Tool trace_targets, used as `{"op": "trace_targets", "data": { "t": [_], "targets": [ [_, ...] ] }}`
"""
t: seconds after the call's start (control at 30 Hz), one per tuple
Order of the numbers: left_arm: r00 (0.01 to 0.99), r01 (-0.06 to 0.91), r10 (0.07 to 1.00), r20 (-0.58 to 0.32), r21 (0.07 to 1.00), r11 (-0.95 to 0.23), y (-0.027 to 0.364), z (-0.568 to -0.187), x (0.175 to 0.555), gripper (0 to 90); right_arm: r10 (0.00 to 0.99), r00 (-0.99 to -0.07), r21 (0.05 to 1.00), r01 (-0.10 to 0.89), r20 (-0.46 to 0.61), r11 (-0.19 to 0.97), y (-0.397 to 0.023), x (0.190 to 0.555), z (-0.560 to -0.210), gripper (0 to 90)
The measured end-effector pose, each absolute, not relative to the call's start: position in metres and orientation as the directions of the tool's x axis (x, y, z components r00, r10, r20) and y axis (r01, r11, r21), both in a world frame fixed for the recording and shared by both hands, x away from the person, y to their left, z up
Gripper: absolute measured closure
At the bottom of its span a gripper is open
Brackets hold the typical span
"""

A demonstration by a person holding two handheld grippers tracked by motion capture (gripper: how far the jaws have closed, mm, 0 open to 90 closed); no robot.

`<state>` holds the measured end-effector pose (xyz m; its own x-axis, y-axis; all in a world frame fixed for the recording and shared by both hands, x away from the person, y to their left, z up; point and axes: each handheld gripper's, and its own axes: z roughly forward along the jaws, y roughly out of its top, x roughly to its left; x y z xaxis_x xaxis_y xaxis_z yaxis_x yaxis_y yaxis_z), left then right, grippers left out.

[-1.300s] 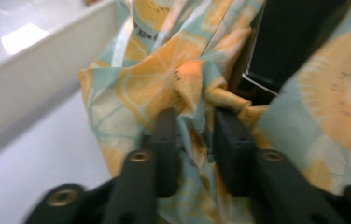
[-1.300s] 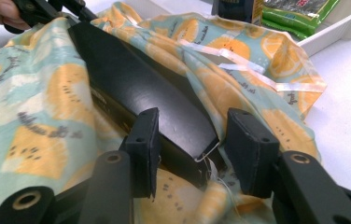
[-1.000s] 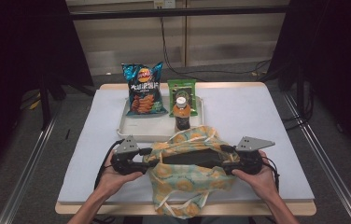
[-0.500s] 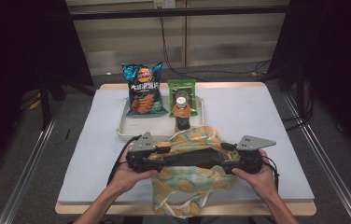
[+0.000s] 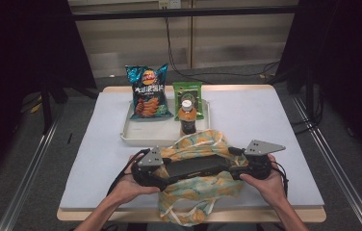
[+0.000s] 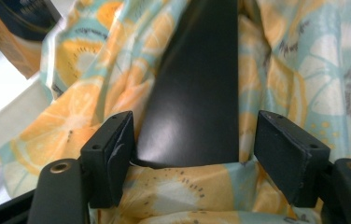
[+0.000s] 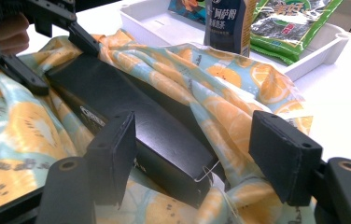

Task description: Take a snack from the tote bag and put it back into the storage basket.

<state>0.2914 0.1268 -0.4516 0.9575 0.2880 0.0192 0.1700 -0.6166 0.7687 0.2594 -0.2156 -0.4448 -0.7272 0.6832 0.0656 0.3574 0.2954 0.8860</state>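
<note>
A fabric bag (image 5: 203, 192) printed with orange and lemon slices lies at the table's front centre. A long black box (image 5: 196, 167) lies across it among the folds. My left gripper (image 5: 162, 171) is at the box's left end. In the left gripper view its jaws (image 6: 194, 154) have just been opening and straddle the box (image 6: 197, 93), with a gap on the right side. My right gripper (image 5: 234, 169) is at the other end. In its own view the jaws (image 7: 197, 154) stand around the box's corner (image 7: 117, 102), and bag cloth (image 7: 220, 84) lies between the box and the right pad.
A white tray (image 5: 135, 137) behind the bag holds a blue chip packet (image 5: 148, 94), a green snack packet (image 5: 188, 94) and a dark bottle (image 5: 187, 118) close to the bag's far edge. The table's front edge runs just under the bag.
My left hand has slid to the right, closer to the box's left end and onto the bag. The right hand and the box have stayed put.
</note>
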Motion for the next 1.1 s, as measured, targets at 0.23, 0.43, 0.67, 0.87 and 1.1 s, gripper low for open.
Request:
{"op": "trace_targets", "data": {
  "t": [0.23,0.43,0.67,0.87,1.1],
  "targets": [
    [0.963,0.152,0.268,0.023,0.775,-0.613,0.113,-0.453,0.297,32.0,0.683,-0.727,0.886,0.358,0.066,0.296,-0.215,0.260,-0.446,31.2],
    [0.963,0.165,0.270,0.007,0.778,-0.606,0.109,-0.447,0.301,39.7,0.689,-0.721,0.888,0.360,0.070,0.287,-0.217,0.261,-0.446,34.1],
    [0.971,0.138,0.239,0.031,0.742,-0.656,0.089,-0.451,0.307,38.5,0.701,-0.710,0.891,0.361,0.072,0.275,-0.222,0.261,-0.445,43.7],
    [0.974,0.143,0.224,0.022,0.708,-0.691,0.075,-0.460,0.310,34.8,0.717,-0.694,0.891,0.366,0.070,0.268,-0.228,0.262,-0.444,46.8],
    [0.974,0.160,0.227,-0.006,0.728,-0.666,0.075,-0.463,0.309,43.0,0.730,-0.680,0.893,0.368,0.069,0.259,-0.231,0.263,-0.444,41.4]
  ]
}}
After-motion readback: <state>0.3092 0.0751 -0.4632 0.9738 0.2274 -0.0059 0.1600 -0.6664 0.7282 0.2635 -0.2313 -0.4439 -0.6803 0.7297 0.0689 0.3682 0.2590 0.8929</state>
